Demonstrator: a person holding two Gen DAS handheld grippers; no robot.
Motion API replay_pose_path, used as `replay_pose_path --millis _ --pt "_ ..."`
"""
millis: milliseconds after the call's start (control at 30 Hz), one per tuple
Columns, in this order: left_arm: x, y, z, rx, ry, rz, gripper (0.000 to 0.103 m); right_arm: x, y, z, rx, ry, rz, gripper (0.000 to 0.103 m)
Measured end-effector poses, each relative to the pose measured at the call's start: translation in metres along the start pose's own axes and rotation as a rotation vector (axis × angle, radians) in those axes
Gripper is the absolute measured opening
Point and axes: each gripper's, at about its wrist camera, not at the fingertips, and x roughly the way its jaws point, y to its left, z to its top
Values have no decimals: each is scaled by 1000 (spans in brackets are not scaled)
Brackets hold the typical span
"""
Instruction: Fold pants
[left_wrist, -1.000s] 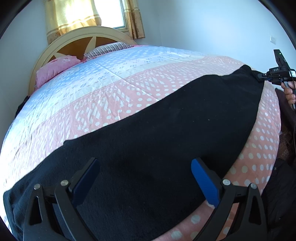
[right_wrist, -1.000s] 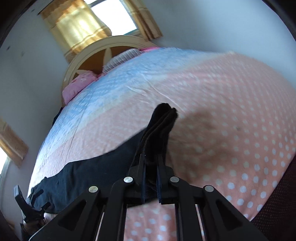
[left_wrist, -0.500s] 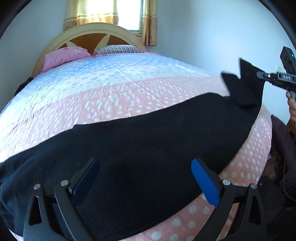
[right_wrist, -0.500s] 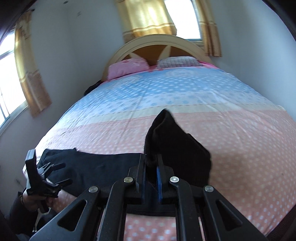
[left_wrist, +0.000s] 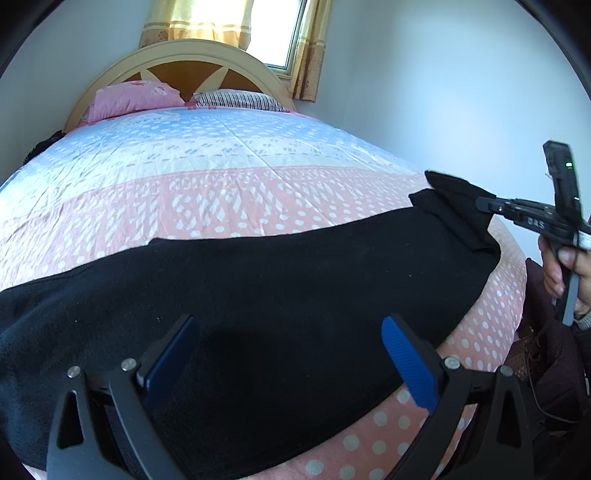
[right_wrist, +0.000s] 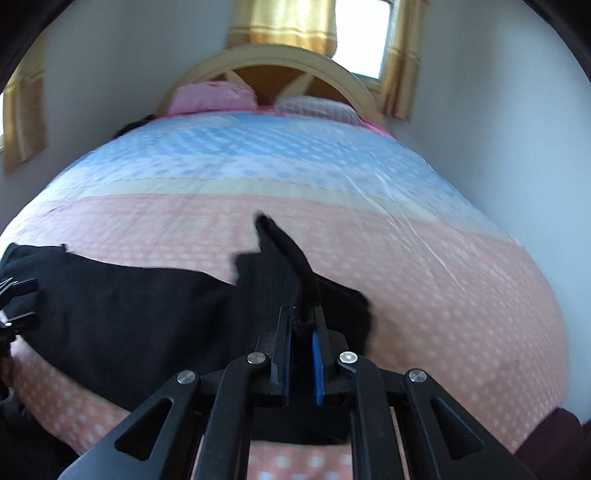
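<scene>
Black pants (left_wrist: 280, 295) spread in a long band across the near edge of the bed (left_wrist: 229, 192), on the pink dotted part of the quilt. Right end of the garment lifted and doubled back over itself, pinched in the right hand-held gripper (right_wrist: 300, 334): jaws nearly together, clamped on a thick bunch of black cloth that sticks up and forward past the blue pads. Left hand-held gripper (left_wrist: 288, 354) poised just above the wide left part of the pants, jaws spread wide, nothing between them. Whether its fingertips touch the cloth: cannot tell.

Likely step in hand: carrying the held end leftward over the rest to make a fold.

Risks from here:
- Cloth slipping out of the narrow pinch, since only a bunched corner seems caught and the fleece looks thick and heavy.
- Whole garment dragging along the quilt instead of folding, with nothing pinning the left part down.
- Crooked fold, the held end already twisted and crumpled rather than flat.
- Near edge of the pants hanging at the rim of the mattress; a pull toward the near side could slide it off.

Hard to make out:
- Right wrist view blurred, so the seam or hem in the grip is unreadable.
- Waistband versus leg cuffs: not distinguishable on black fabric.
- Far left end of the pants cut off by the picture edge in the left wrist view.
- Person seen only as a hand (left_wrist: 565, 273) on the right gripper's handle and dark clothing at the right margin.
</scene>
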Motion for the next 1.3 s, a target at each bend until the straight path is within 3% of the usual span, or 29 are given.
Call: replay_pose_path --millis 67,100,133,200,333,467,667,700,800,933,967,1033,1167,1233,1300 --pt "-1 -1 -3 -4 3 -3 102 0 -28 -7 52 7 -13 11" --pt "-1 0 -2 -5 5 -4 102 -2 -34 -10 64 12 6 22" --pt "0 0 -2 -4 6 -3 102 -5 -38 -14 66 16 15 47" --pt "0 0 -3 1 8 -4 102 -17 -35 -22 31 -12 24 66" --pt "0 -1 -3 8 13 -5 102 -31 -13 -35 -82 -25 149 66" --pt "-1 0 -4 8 14 -9 102 -12 29 -52 -316 24 -34 66" --pt "-2 3 -4 -11 14 -31 102 18 45 -57 -396 36 -175 66" --pt "-2 4 -4 -16 14 -35 102 19 43 -53 -366 32 -168 65" --pt "-3 4 -4 -22 9 -44 102 19 16 -34 -173 19 -87 37" --pt "-3 4 -4 -20 9 -46 102 13 -33 -23 108 5 25 10" --pt "-3 3 -5 -21 10 -47 102 14 -44 -23 172 8 56 10" --pt "-3 3 -5 -21 12 -47 102 15 -78 -30 388 1 218 8" --pt "-3 2 -5 -21 15 -52 102 29 -139 -67 887 -10 454 8" --pt "-2 3 -6 -21 18 -56 102 35 -153 -87 1071 -19 486 7" --pt "-1 2 -5 -22 20 -57 102 38 -156 -93 1117 -25 483 7"
